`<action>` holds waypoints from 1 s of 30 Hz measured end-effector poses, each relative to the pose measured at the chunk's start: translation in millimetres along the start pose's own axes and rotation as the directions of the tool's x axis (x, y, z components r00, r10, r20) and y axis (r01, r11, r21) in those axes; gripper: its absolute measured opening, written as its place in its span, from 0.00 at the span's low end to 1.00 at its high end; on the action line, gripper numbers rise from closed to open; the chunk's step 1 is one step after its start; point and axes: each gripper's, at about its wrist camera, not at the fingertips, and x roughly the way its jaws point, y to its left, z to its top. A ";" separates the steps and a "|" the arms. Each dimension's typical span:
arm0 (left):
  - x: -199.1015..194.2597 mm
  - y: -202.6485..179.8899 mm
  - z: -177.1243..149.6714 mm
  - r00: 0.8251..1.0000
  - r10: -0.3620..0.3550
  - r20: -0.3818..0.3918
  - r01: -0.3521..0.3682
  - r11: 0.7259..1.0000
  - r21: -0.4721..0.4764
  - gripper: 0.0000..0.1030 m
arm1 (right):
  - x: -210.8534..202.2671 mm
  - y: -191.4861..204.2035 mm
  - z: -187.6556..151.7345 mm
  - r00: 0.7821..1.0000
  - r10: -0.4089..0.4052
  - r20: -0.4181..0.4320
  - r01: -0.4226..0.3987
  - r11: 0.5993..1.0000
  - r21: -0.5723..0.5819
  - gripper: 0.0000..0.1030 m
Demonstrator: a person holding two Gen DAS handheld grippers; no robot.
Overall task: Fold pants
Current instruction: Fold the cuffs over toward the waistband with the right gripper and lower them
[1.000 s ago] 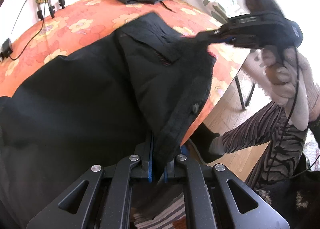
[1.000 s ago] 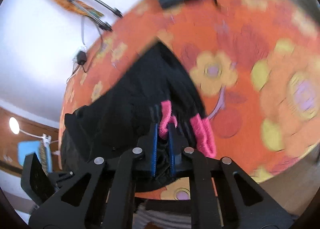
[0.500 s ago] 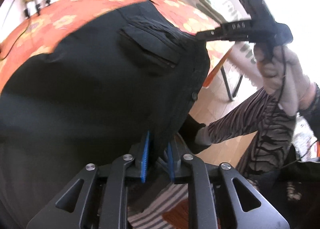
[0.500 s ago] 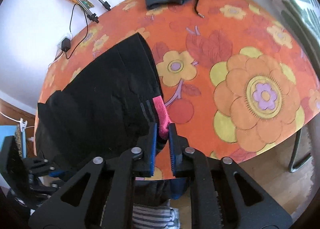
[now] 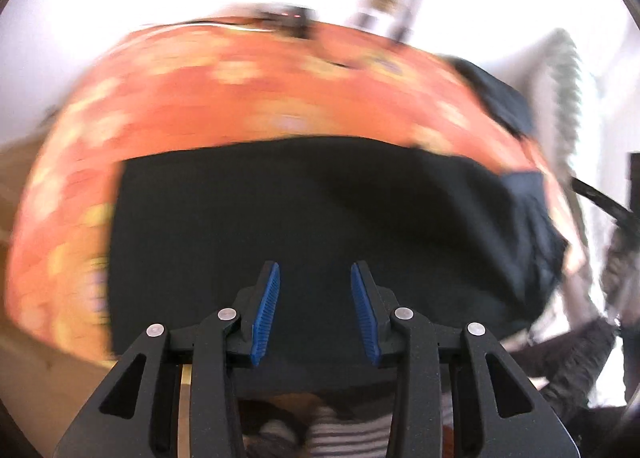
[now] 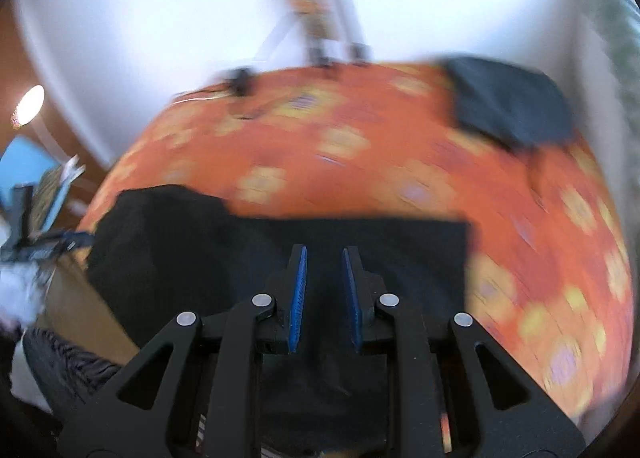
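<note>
The black pants [image 5: 304, 210] lie flat on the orange flowered tablecloth [image 5: 248, 98] in a wide dark rectangle along the near edge. My left gripper [image 5: 315, 310] is open and empty just above the near part of the pants. The pants also show in the right wrist view [image 6: 248, 258], with a raised lump at their left end. My right gripper [image 6: 323, 294] is open with a narrower gap and holds nothing, over the pants' near part. Both views are blurred by motion.
A dark folded garment [image 6: 508, 102] lies at the table's far right corner, also in the left wrist view [image 5: 500, 94]. Tripod legs [image 6: 320, 34] stand at the far edge against the white wall. The person's striped clothing [image 5: 344, 426] is below the grippers.
Both grippers have let go of the pants' waistband and opened. The pants dropped flat on the table. Both grippers have pulled back and swung to face the table from the near side.
</note>
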 end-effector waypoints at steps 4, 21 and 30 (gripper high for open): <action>-0.3 52.8 -13.2 0.998 0.056 0.002 -0.056 0.993 -0.104 0.35 | 31.4 66.2 40.1 0.989 0.146 -0.018 -0.147 0.978 -0.151 0.19; 30.1 126.2 -32.6 0.999 0.032 -0.016 -0.034 0.977 -0.212 0.52 | 222.7 322.2 92.9 0.821 0.362 -0.441 -0.536 0.757 -0.375 0.38; 24.5 128.1 -39.3 0.999 0.046 0.010 -0.044 0.985 -0.166 0.52 | 313.9 400.6 72.8 0.797 0.255 -0.547 -0.545 0.693 -0.472 0.38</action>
